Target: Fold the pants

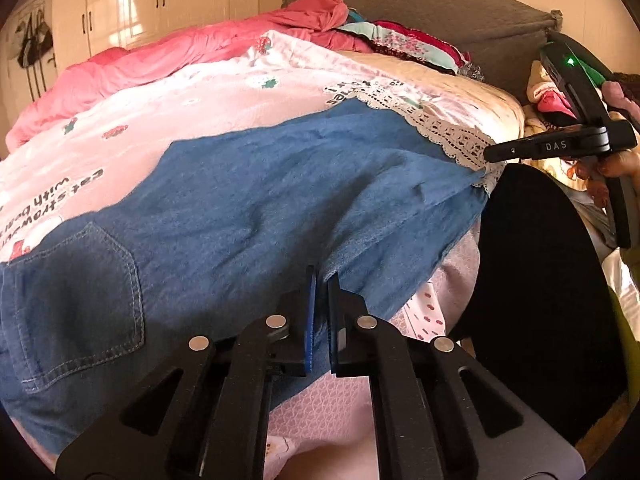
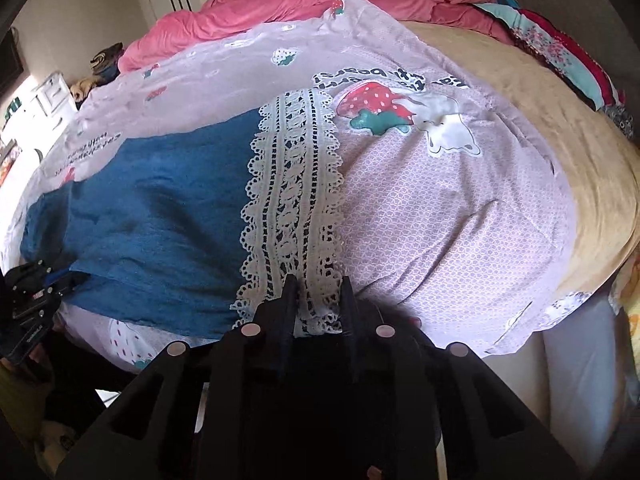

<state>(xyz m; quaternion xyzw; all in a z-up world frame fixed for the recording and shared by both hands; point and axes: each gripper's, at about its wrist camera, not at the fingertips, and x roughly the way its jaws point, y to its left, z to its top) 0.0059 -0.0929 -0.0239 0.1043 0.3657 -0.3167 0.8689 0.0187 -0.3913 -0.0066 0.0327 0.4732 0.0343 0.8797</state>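
Blue denim pants (image 1: 240, 208) lie flat across a pink strawberry-print sheet (image 2: 440, 208) on the bed. Their back pocket (image 1: 80, 292) is at the left and a white lace hem (image 2: 292, 184) at the right. My left gripper (image 1: 322, 280) is shut on the pants' near edge, mid-leg, with blue cloth pinched between its blue pads. It also shows in the right wrist view as the left gripper (image 2: 76, 276). My right gripper (image 2: 318, 282) stands at the near end of the lace hem. Lace lies flat in the narrow gap between its fingers, which do not press on it.
A crumpled pink quilt (image 1: 140, 64) lies along the bed's far side. Folded clothes (image 1: 400, 40) are stacked by the grey headboard (image 1: 460, 12). A dark round object (image 1: 540, 280) stands beside the bed's near edge. Bare tan mattress (image 2: 540, 112) shows to the right of the sheet.
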